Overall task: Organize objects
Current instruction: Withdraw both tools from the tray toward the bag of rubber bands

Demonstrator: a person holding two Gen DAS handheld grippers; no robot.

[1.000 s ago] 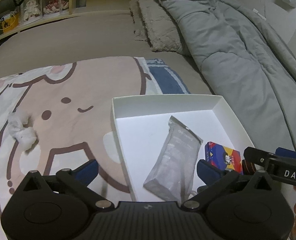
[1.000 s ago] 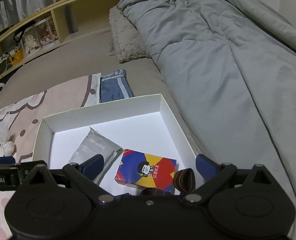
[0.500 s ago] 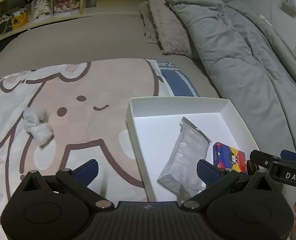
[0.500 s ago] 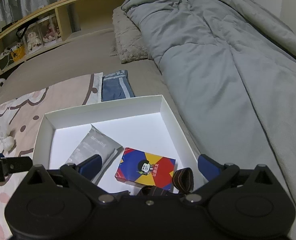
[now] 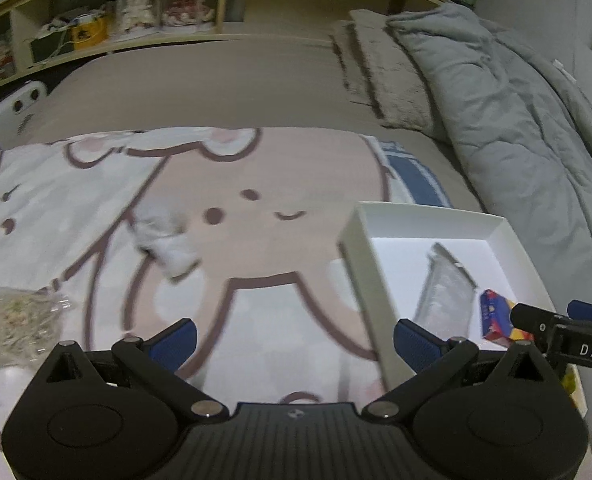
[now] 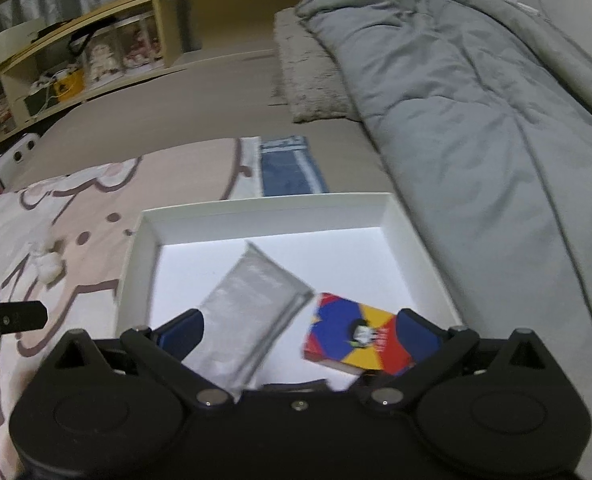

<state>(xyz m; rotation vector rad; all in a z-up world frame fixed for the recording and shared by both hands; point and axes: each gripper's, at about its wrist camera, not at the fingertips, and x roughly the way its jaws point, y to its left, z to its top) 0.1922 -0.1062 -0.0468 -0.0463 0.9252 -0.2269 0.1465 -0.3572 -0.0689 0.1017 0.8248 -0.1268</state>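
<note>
Probably, in the left wrist view, the wide-open, empty left gripper [image 5: 293, 336] should centre over the blurred white wad [image 5: 163, 240] on the blanket [image 5: 296, 184] before closing, while in the right wrist view the right gripper [image 6: 300, 330], spread and empty, hangs above the white box [image 6: 416, 236] holding a grey pouch [image 6: 251, 304] and coloured card box [image 6: 356, 338], partly hidden.
</note>
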